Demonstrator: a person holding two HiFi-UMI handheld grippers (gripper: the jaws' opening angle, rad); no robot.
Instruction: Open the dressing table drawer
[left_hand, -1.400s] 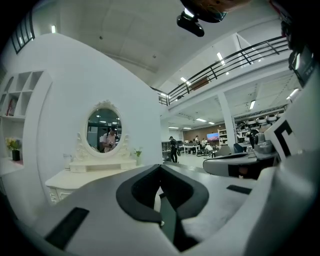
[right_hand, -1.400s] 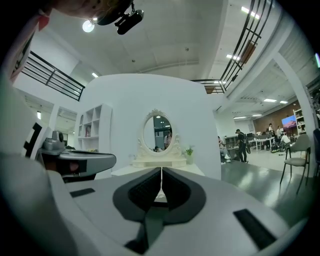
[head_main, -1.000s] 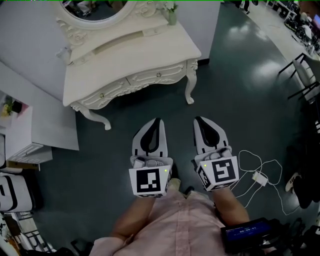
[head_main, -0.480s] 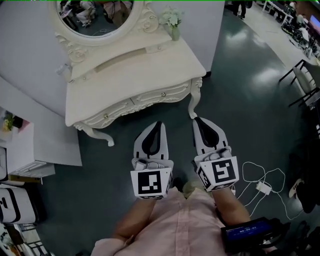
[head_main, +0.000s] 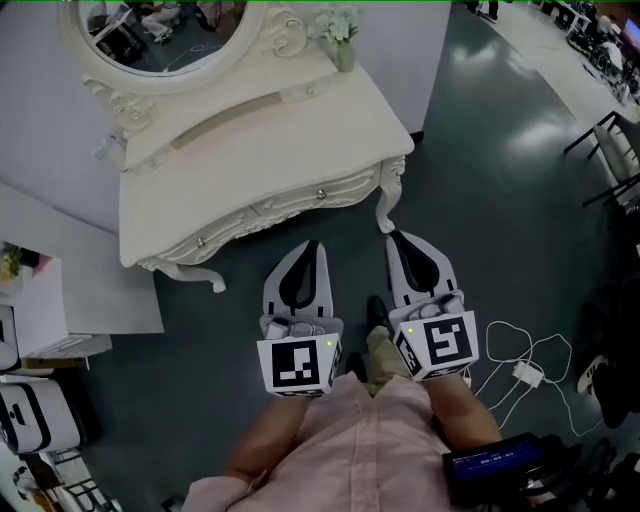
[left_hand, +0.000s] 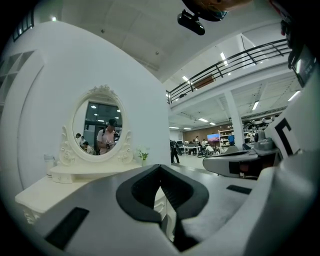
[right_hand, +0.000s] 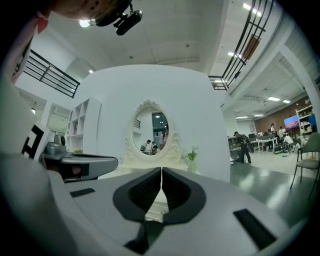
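The cream dressing table with an oval mirror stands ahead of me. Its two carved drawers are closed; their small knobs face me. My left gripper is shut and empty, its tip just short of the table's front edge. My right gripper is shut too, near the table's right front leg. In the left gripper view the left gripper has the table to its left. In the right gripper view the right gripper points straight at the table.
A small vase of flowers stands on the table's back right corner. White cabinets are at the left. Cables with an adapter lie on the dark floor at the right. Black chair frames stand farther right.
Both grippers have moved forward side by side toward the dressing table, which now lies closer in the head view. Their jaws have stayed shut.
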